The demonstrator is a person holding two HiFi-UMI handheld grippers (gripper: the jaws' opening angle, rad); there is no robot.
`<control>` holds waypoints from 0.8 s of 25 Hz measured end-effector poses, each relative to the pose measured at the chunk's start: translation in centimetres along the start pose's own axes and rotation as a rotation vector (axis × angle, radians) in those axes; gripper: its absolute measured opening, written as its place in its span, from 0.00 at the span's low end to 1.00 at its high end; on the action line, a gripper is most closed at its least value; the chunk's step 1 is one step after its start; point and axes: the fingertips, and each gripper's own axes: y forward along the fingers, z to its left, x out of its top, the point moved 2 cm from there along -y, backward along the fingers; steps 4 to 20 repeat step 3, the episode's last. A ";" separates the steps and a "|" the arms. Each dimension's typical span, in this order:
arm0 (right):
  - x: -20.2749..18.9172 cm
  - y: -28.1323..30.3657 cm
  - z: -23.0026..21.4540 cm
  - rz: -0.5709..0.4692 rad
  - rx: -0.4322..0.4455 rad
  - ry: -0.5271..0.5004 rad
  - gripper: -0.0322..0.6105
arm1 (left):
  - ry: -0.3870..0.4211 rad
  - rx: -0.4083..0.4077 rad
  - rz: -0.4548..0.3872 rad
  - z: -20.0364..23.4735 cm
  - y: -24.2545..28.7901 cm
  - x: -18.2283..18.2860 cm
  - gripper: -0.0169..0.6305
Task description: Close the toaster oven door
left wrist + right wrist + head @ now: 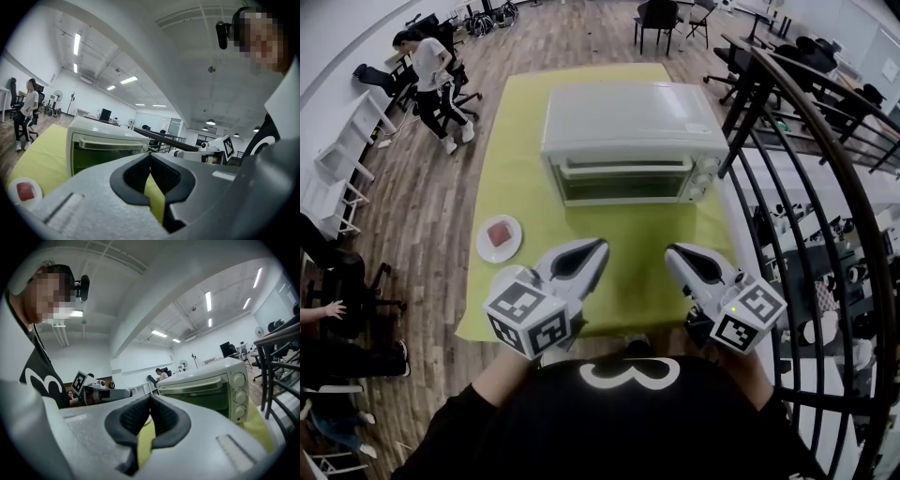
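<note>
A white toaster oven (628, 141) stands at the middle of a yellow-green tablecloth (520, 122). Its glass door (623, 185) stands upright against the front, handle (626, 167) along the top. My left gripper (602, 246) and right gripper (669, 251) hover side by side over the cloth's near edge, a short way in front of the door and apart from it. Both are shut with nothing between the jaws. The left gripper view has the oven (101, 145) beyond its gripper (150, 157). From the right gripper (150, 397), the oven (211, 387) and its knobs (239, 397) are visible.
A white plate (499, 237) with a reddish piece lies on the cloth left of the grippers. A black metal railing (806, 159) curves close along the table's right side. A person (427, 70) and office chairs are at the far left on the wooden floor.
</note>
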 end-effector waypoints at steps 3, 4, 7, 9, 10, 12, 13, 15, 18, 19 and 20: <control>0.1 -0.1 -0.4 0.001 0.000 0.000 0.05 | 0.001 0.002 0.000 0.0 0.3 0.0 0.04; 0.1 -0.1 -0.4 0.001 0.000 0.000 0.05 | 0.001 0.002 0.000 0.0 0.3 0.0 0.04; 0.1 -0.1 -0.4 0.001 0.000 0.000 0.05 | 0.001 0.002 0.000 0.0 0.3 0.0 0.04; 0.1 -0.1 -0.4 0.001 0.000 0.000 0.05 | 0.001 0.002 0.000 0.0 0.3 0.0 0.04; 0.1 -0.1 -0.4 0.001 0.000 0.000 0.05 | 0.001 0.002 0.000 0.0 0.3 0.0 0.04; 0.1 -0.1 -0.4 0.001 0.000 0.000 0.05 | 0.001 0.002 0.000 0.0 0.3 0.0 0.04; 0.1 -0.1 -0.4 0.001 0.000 0.000 0.05 | 0.001 0.002 0.000 0.0 0.3 0.0 0.04; 0.1 -0.1 -0.4 0.001 0.000 0.000 0.05 | 0.001 0.002 0.000 0.0 0.3 0.0 0.04; 0.1 -0.1 -0.4 0.001 0.000 0.000 0.05 | 0.001 0.002 0.000 0.0 0.3 0.0 0.04; 0.1 -0.1 -0.4 0.001 0.000 0.000 0.05 | 0.001 0.002 0.000 0.0 0.3 0.0 0.04; 0.1 -0.1 -0.4 0.001 0.000 0.000 0.05 | 0.001 0.002 0.000 0.0 0.3 0.0 0.04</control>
